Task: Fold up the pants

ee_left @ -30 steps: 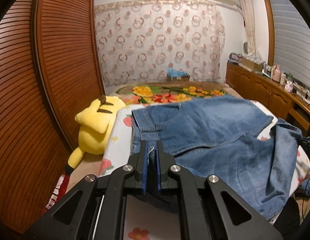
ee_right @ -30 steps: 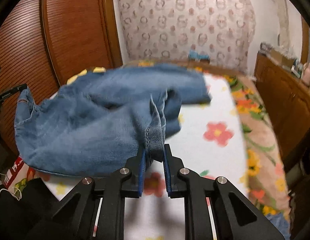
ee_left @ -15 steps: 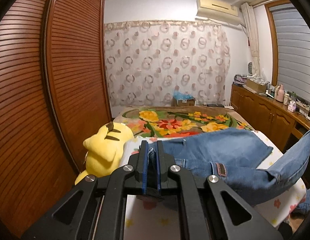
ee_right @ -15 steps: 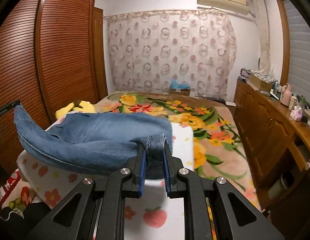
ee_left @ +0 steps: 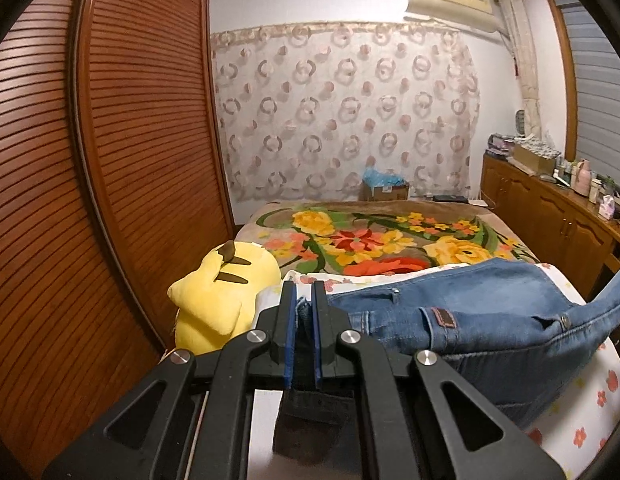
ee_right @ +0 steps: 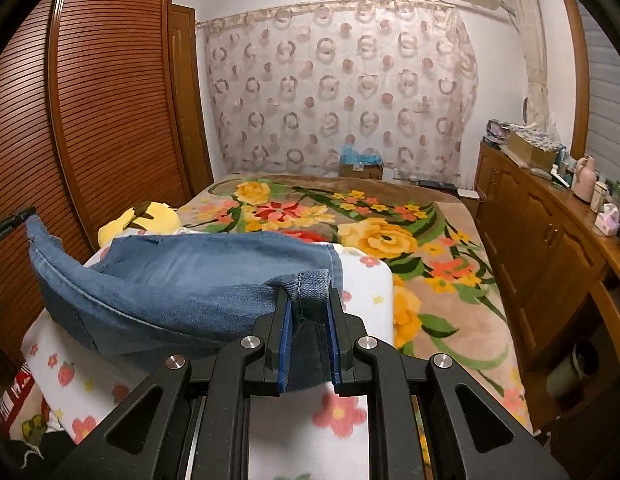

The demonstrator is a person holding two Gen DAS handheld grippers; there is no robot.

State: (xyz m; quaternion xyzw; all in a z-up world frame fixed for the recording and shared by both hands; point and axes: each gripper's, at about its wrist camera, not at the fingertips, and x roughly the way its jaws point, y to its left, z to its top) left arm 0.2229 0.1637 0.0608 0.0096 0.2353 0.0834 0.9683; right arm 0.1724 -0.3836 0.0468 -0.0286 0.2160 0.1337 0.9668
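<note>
Denim pants [ee_left: 490, 312] handle heavy and limp; my left claw [ee_left: 304, 312] clamps the waistband; my right claw [ee_right: 308, 300] pinches a hem.

Left black two-finger gripper with blue pads [ee_left: 301, 300] held level, pointing forward, fingers [ee_left: 287, 312] pinched tight on blue denim pants [ee_left: 470, 316]. Right black gripper [ee_right: 308, 300] likewise level, fingers [ee_right: 282, 320] clamped on denim hem, gap slightly wider.
</note>
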